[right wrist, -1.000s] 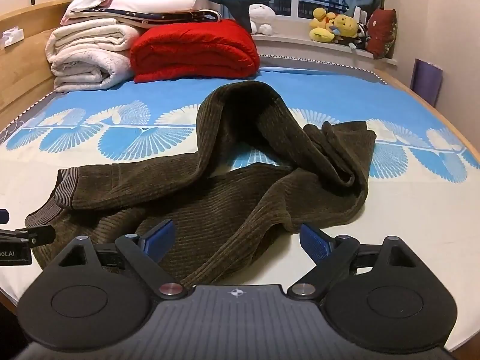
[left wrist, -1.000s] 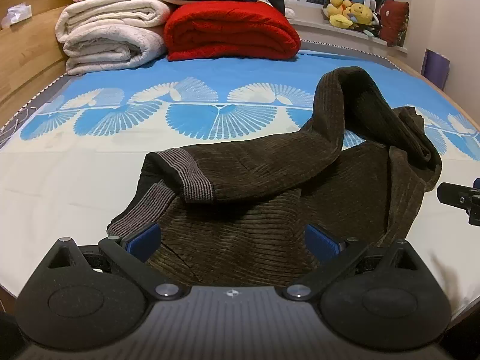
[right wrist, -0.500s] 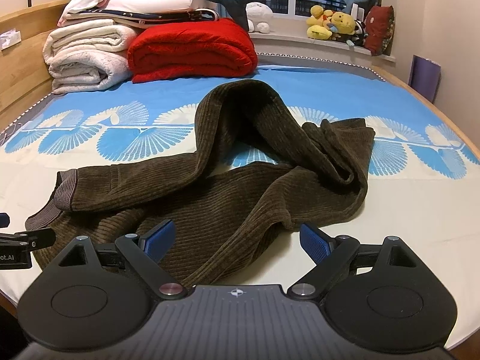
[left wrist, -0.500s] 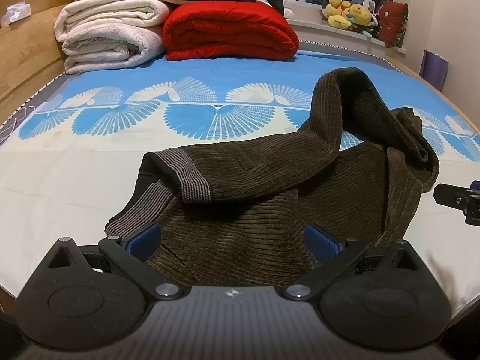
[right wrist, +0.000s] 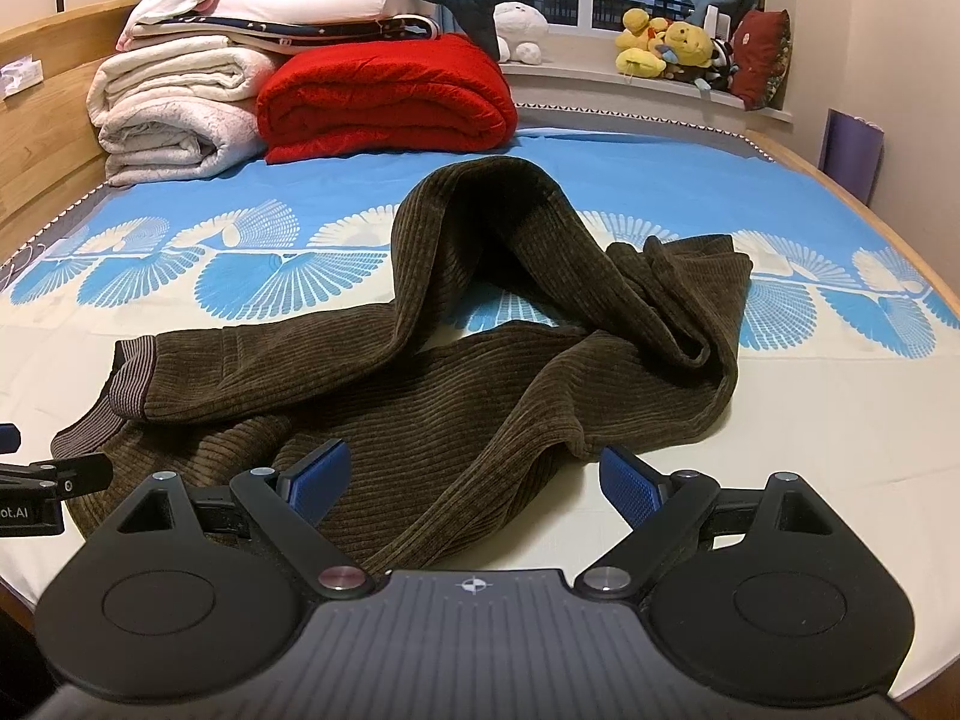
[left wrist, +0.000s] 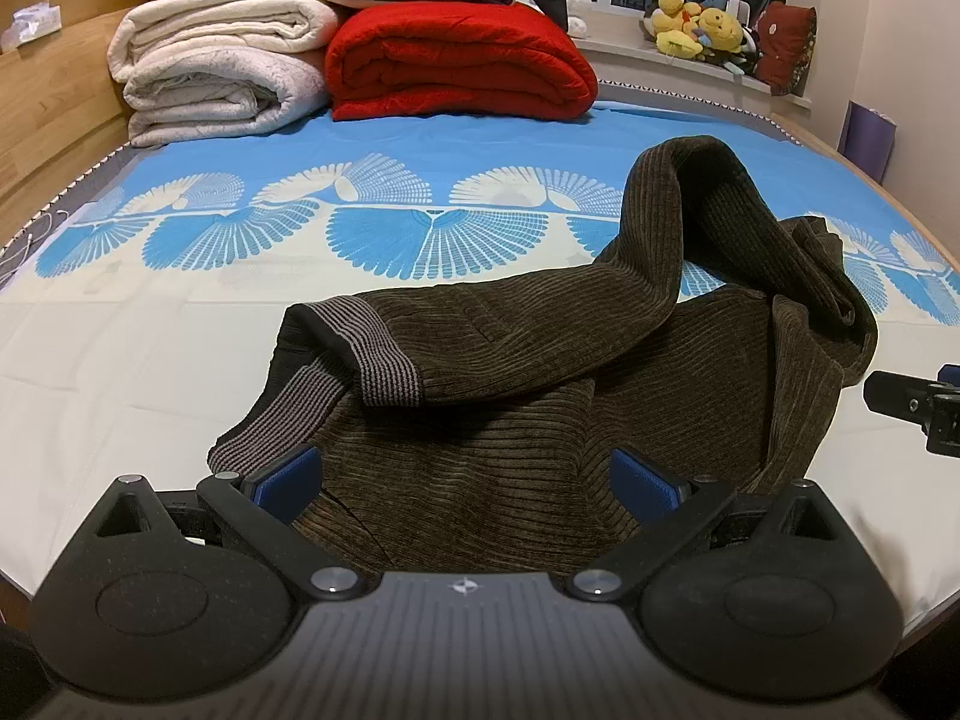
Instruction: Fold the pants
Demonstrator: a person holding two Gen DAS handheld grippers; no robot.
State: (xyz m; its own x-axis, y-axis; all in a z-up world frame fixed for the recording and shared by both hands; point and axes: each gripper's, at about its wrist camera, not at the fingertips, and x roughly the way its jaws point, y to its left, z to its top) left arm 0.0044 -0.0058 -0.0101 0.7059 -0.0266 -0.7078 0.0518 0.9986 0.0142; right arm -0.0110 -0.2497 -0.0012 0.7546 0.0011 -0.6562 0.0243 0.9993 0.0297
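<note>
The pants are crumpled on the bed; both hand-held grippers are held spread, empty. Flattening seems required first, starting at the 12 o'clock loop.

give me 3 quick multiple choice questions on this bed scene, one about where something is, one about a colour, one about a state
1. Where does the red blanket lie?
A. on the floor
B. at the far end of the bed, right of the white blankets
C. over the pants

2. What colour are the pants?
A. dark brown
B. red
C. light grey

3. How are the pants now?
A. neatly folded
B. hanging up
C. crumpled and unfolded

Answers:
1 B, it sits beside the white stack by the window end.
2 A, the corduroy is dark brown with a striped waistband.
3 C, one leg humps up, and both the left gripper and right gripper are open, holding nothing.
</note>
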